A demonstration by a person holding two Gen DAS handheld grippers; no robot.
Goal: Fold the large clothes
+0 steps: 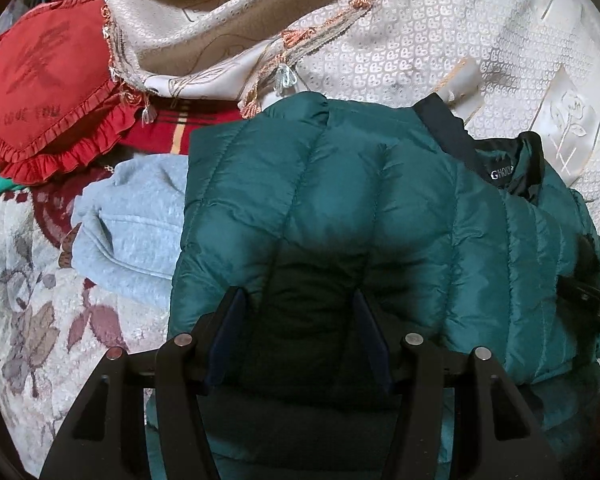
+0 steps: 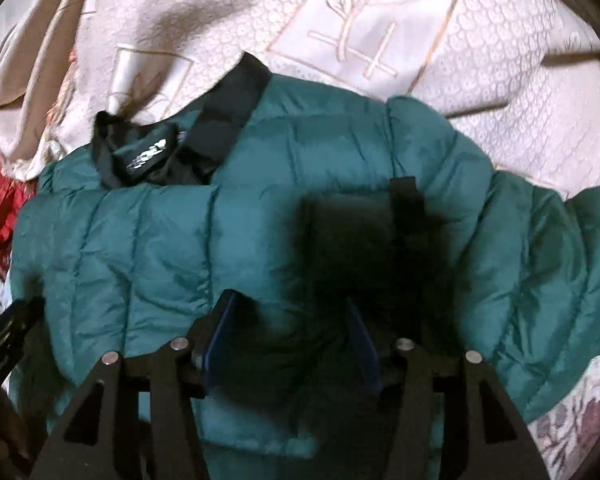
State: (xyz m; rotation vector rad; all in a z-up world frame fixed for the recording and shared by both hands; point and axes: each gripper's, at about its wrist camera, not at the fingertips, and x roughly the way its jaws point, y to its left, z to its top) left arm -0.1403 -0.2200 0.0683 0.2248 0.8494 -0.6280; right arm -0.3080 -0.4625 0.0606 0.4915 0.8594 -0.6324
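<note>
A teal quilted puffer jacket [image 1: 340, 200] lies spread on the bed, its black collar and label [image 1: 504, 168] at the far right in the left wrist view. My left gripper [image 1: 298, 300] hovers just above the jacket's left part, jaws open and empty. In the right wrist view the jacket [image 2: 160, 240] fills the middle, collar [image 2: 148, 160] at upper left. My right gripper [image 2: 290, 304] is open and empty just above the jacket's right part. The right gripper's tip shows at the left view's right edge [image 1: 588, 296]; the left gripper shows at the right view's left edge [image 2: 8, 328].
A light blue garment [image 1: 132, 232] lies left of the jacket. A red heart-shaped frilled pillow [image 1: 48, 92] sits at the far left. A cream patterned bedspread [image 1: 400, 32] covers the back, and a floral blanket [image 1: 32, 300] lies at the front left.
</note>
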